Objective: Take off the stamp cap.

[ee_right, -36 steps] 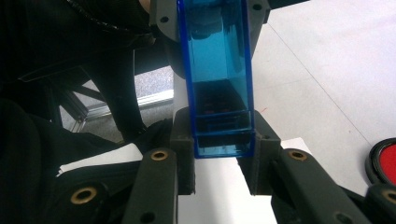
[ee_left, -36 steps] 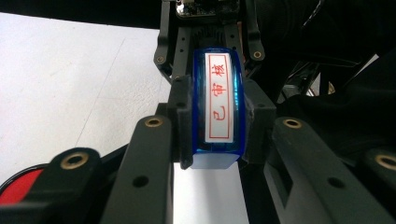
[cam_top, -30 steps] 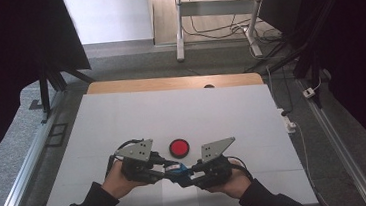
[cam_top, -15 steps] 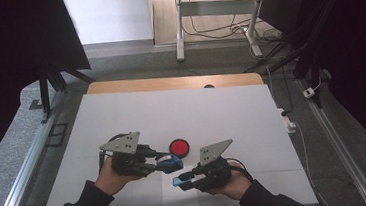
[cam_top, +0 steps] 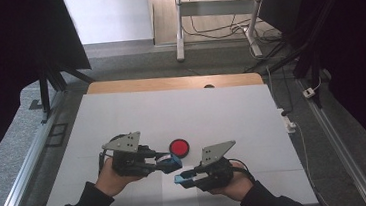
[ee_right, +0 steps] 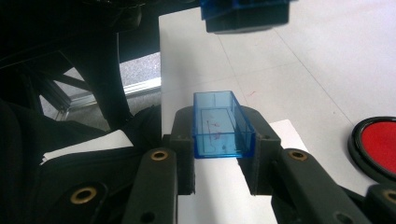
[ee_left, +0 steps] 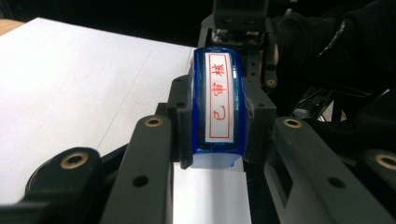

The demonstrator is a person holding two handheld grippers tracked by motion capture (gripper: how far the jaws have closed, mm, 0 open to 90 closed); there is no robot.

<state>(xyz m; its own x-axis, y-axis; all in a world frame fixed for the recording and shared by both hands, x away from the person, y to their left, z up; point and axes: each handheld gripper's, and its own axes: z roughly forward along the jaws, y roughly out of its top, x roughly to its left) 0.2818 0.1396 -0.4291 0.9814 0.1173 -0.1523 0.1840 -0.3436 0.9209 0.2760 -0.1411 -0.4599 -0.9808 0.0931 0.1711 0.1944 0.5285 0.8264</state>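
1. My left tongs (ee_left: 217, 140) clamp a blue stamp (ee_left: 218, 100), its face with red characters turned up toward the camera, held above the white bench (cam_top: 182, 113).
2. My right tongs (ee_right: 223, 154) grip the stamp's clear blue cap (ee_right: 219, 125), open side up, just apart from the stamp.
3. A red ink pad (cam_top: 179, 147) lies on the bench just beyond both tongs.
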